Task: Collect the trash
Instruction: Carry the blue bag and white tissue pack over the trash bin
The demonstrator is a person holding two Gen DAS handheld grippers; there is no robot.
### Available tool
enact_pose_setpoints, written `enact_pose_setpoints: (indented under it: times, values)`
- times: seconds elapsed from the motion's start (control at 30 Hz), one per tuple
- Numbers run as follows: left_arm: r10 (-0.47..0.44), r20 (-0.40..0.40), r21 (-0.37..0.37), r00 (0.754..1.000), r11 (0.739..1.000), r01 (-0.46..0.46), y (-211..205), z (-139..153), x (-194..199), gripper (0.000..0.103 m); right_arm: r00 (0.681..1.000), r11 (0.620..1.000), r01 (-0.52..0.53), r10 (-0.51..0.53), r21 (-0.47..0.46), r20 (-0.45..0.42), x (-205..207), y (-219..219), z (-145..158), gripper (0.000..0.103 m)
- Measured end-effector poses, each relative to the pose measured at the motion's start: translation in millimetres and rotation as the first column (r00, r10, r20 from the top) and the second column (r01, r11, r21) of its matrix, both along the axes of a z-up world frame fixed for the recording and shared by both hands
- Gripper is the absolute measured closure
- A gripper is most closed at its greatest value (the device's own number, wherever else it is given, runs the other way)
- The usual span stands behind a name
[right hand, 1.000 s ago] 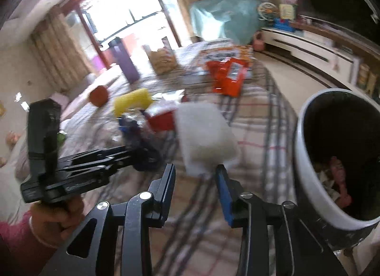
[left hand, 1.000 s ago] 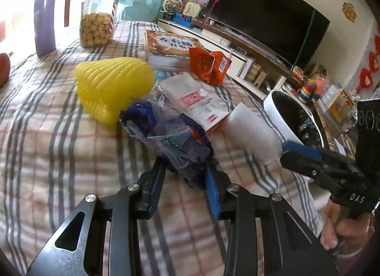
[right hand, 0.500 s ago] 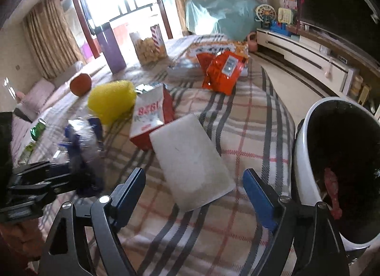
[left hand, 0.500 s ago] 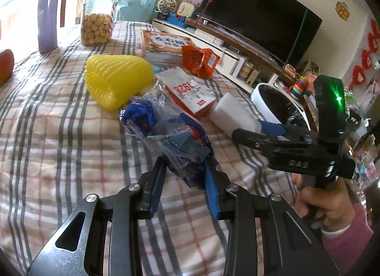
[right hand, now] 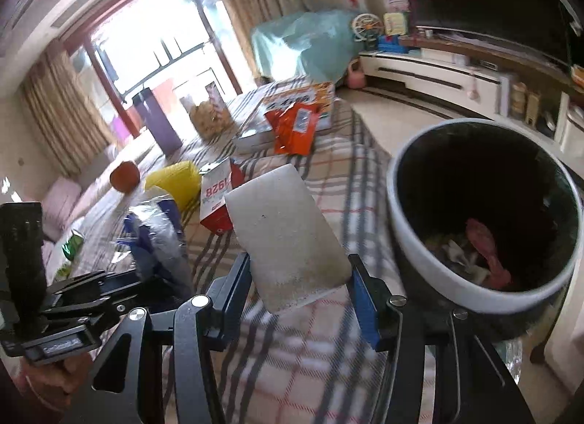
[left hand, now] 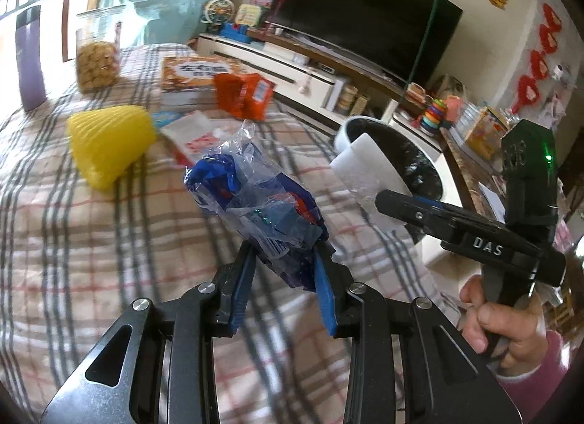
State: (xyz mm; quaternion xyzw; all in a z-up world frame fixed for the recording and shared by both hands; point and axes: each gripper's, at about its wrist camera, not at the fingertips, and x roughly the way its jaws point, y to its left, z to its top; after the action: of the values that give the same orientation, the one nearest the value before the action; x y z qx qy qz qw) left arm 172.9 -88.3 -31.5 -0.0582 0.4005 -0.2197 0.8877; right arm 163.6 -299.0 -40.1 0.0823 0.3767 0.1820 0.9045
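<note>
My left gripper [left hand: 284, 259] is shut on a crumpled blue and clear plastic bag [left hand: 252, 197] and holds it above the checked tablecloth [left hand: 91, 241]. A white foam block [right hand: 284, 226] sits between the pads of my right gripper [right hand: 301, 278], whose jaws are closing on it; the block is off the cloth. In the left wrist view that block [left hand: 368, 172] hangs just in front of the white bin [left hand: 345, 128]. The bin's rim [right hand: 419, 252] is to the right of the block, with scraps and a pink piece inside. The left gripper [right hand: 120, 278] and its bag [right hand: 157, 237] are at the lower left.
On the cloth lie a yellow ribbed object [left hand: 109, 135], a red and white packet [right hand: 215, 197], an orange snack bag [left hand: 244, 93], a book [left hand: 193, 73], a biscuit jar [left hand: 96, 58], a purple bottle [left hand: 31, 58] and an orange fruit [right hand: 124, 175]. A TV stand runs behind.
The right gripper opened wide around the foam block, then closed on it and lifted it towards the bin. The left gripper carried the plastic bag up and towards the bin.
</note>
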Motion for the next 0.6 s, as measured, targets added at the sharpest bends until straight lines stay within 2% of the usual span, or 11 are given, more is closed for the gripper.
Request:
enact_pose_setpoints:
  times: [0.2,0.6]
  values:
    - [-0.058,0.008,0.007,0.998,0.998,0.058,-29,3,-1,0.073,0.996,0.996,0.091,-0.091,0.024,0.015,-20,-37,8,0.05]
    - [-0.155,0.03,0.036,0.987,0.987,0.154,-87,11,7,0.073,0.983,0.982,0.184,-0.185,0.049,0.013,-32,-83,12,0.05]
